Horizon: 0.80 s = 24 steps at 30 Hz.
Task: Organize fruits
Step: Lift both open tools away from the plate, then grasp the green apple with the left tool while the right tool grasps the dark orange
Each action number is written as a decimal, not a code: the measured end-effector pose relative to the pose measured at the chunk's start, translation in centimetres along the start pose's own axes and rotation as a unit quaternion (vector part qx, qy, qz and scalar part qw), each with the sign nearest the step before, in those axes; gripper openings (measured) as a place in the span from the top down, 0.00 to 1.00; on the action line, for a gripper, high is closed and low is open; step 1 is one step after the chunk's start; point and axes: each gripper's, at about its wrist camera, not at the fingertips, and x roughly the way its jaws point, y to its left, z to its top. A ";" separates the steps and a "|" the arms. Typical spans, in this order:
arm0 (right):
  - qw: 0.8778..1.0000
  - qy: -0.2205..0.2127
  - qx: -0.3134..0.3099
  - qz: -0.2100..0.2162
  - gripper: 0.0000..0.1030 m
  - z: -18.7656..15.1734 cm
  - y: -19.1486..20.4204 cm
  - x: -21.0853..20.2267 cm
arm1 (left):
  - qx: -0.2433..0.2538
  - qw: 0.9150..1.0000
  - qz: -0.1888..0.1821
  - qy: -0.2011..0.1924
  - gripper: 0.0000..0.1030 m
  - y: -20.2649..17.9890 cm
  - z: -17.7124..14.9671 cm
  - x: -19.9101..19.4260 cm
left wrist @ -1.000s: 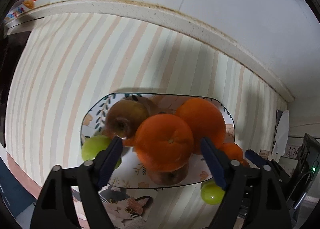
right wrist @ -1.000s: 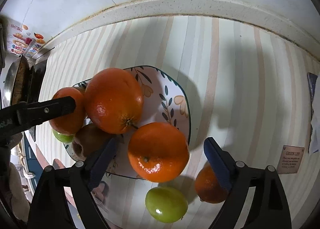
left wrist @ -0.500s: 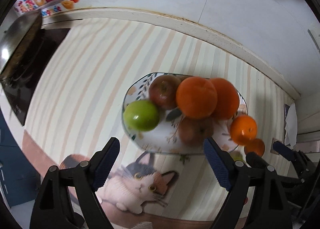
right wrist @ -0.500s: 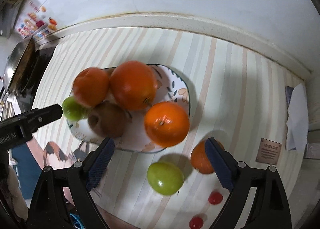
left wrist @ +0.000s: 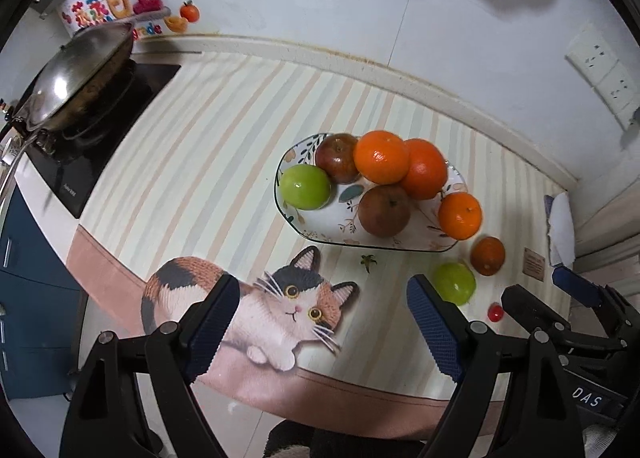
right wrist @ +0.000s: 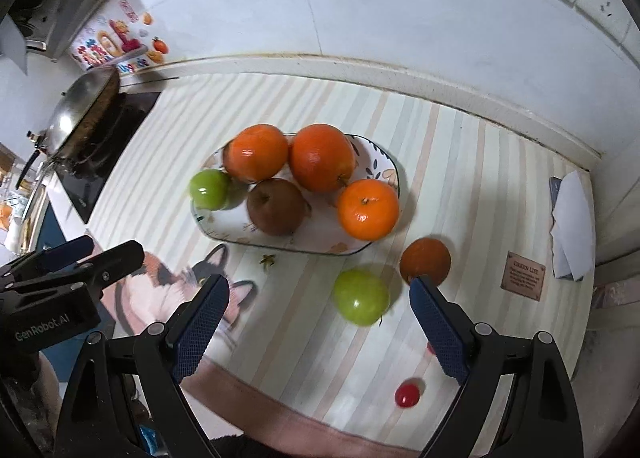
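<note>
A flower-patterned plate [left wrist: 320, 230] [right wrist: 380, 166] on the striped mat holds several fruits: oranges [left wrist: 382, 156] [right wrist: 322, 157], a green apple [left wrist: 305, 187] [right wrist: 209, 189] and brownish apples [left wrist: 384, 210] [right wrist: 275, 207]. On the mat beside the plate lie a green apple [left wrist: 455, 283] [right wrist: 361, 296], a small dark orange [left wrist: 487, 256] [right wrist: 425, 261] and small red fruits [left wrist: 496, 313] [right wrist: 407, 394]. My left gripper [left wrist: 320, 330] hovers open and empty above the cat picture. My right gripper [right wrist: 320, 326] hangs open and empty above the loose green apple.
A wok [left wrist: 76, 74] sits on a black cooktop [left wrist: 100, 130] at the left. A white cloth [right wrist: 572, 226] and a small brown label [right wrist: 524, 276] lie at the right. A tiled wall with sockets [left wrist: 604, 70] runs behind. A leaf stem [right wrist: 267, 260] lies near the plate.
Both grippers have risen and drawn back from the plate, so the fruits look smaller and farther. The orange once between the left fingers now rests on the plate.
</note>
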 end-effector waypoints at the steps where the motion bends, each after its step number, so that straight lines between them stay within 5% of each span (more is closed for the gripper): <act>1: 1.000 -0.006 0.000 0.002 0.09 -0.5 0.1 -0.9 | 0.001 1.000 0.002 -0.006 0.17 -0.1 -0.3 -0.6; 12: 0.999 -0.048 -0.002 0.012 0.09 -3.2 0.6 -7.0 | 0.003 1.000 -0.012 -0.029 0.17 -0.8 -2.7 -4.3; 24: 0.996 -0.035 0.059 0.053 0.09 -2.1 -3.7 -5.0 | 0.022 1.000 -0.014 0.012 0.17 -4.5 -1.1 0.1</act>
